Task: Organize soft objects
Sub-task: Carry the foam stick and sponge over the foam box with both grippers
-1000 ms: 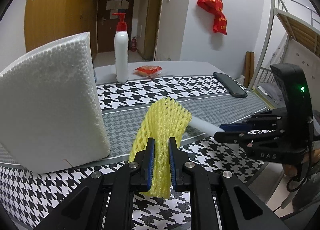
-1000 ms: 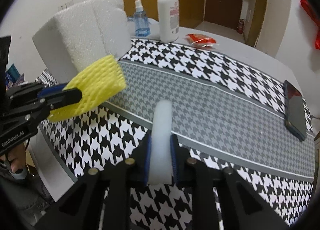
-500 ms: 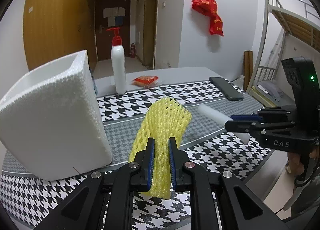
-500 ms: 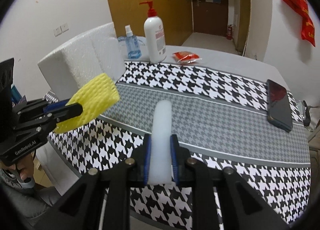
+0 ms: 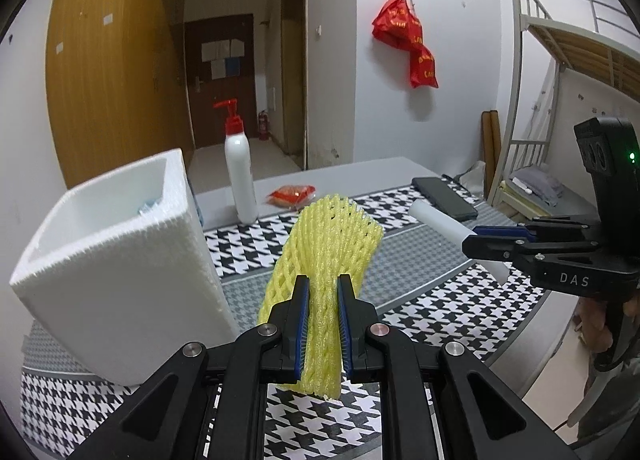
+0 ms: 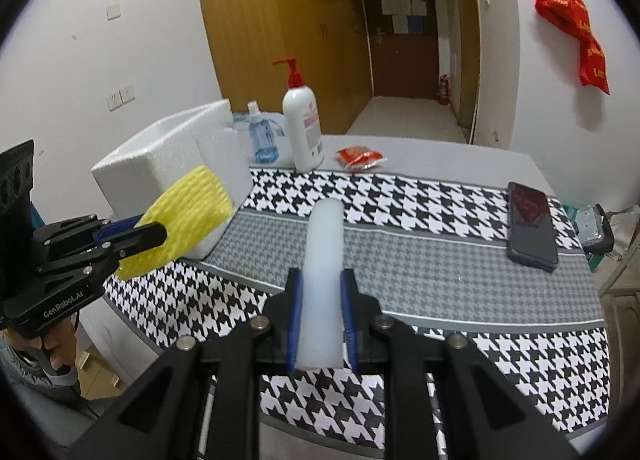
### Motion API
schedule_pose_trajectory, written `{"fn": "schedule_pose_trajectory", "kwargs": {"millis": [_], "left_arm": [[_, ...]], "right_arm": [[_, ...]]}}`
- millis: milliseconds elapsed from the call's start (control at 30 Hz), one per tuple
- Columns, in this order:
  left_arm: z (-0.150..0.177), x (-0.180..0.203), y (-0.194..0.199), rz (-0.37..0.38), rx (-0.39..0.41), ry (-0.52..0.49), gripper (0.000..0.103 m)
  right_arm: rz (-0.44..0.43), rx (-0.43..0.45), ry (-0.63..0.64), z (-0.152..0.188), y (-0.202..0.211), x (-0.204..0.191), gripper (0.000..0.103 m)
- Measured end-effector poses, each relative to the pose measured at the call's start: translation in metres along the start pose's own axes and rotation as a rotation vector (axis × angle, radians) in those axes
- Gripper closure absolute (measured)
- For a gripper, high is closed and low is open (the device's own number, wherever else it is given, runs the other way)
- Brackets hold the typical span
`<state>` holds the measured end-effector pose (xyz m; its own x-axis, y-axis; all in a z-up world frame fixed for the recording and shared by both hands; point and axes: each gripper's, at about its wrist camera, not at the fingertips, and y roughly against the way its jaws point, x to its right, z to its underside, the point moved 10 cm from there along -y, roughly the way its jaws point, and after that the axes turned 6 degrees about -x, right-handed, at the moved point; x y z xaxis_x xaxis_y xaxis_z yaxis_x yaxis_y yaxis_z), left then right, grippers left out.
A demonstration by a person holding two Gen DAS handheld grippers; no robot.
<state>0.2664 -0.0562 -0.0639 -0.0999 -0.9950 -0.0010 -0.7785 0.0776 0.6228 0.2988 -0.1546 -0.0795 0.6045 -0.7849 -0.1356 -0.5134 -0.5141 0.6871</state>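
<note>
Foam box rim open — yellow net and white tube clamped clear of it

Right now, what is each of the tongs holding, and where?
Left tongs: yellow foam net, pinched near its lower end. Right tongs: white foam tube, near its near end.

Matte black plastic left gripper: blue ribbed pads, silver screws, white "GenRobot.AI" lettering. Matching black right gripper: "DAS" marking, green light.
</note>
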Motion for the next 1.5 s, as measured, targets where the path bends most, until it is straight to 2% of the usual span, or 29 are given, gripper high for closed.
{"fn": "schedule_pose_trajectory", "kwargs": {"millis": [567,1100,1500], "left_arm": [[-0.017,-0.006,0.033,-0.006,0.105,-0.022,0.088],[-0.032,-0.049,0.076,-0.08,0.214,0.0,0.088],[-0.027,-0.082,0.094,-0.134,0.24,0.034,0.088]], "right_arm": [[-0.001,0.096,-0.016,-0.011,0.023,-0.013,0.081],[-0.03,0.185,0.024,-0.04,0.036,-0.053,0.081],[-0.061,0.214,0.073,-0.058,0.032,-0.093,0.081]]}}
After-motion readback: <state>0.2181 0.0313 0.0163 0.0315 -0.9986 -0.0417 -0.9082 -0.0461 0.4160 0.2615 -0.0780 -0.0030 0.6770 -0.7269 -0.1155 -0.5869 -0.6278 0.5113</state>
